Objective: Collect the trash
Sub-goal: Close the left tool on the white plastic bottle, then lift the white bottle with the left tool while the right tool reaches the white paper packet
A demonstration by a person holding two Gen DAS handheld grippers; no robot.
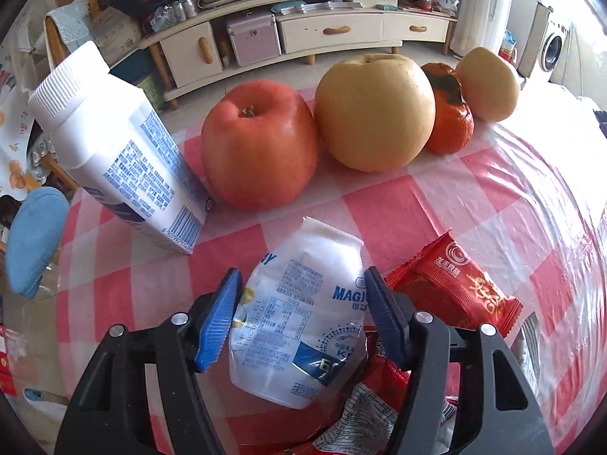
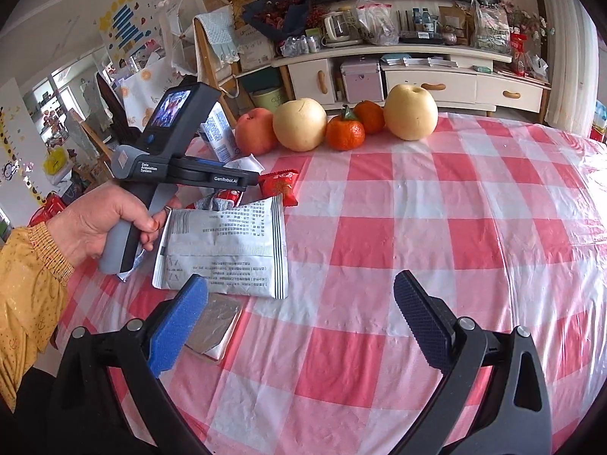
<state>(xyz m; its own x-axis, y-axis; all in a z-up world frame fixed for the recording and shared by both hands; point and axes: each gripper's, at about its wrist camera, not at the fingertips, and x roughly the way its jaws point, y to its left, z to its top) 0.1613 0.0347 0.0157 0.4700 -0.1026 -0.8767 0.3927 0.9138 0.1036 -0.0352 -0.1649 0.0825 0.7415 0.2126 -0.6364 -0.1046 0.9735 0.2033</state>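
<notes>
white pouch [image 1: 299,326] between left tool [image 1: 301,311] pads | contact unclear

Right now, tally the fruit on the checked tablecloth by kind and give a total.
Apple: 1
Pears: 2
Tangerines: 2
Total: 5

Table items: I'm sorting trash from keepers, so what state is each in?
White pouch: crumpled, between left gripper pads, which touch its sides.
Milk carton: capped, leaning.
Red snack packet: lying flat.
Silver wrapper: flat, printed side up.
Apple: whole.
Right gripper: open, empty.
</notes>
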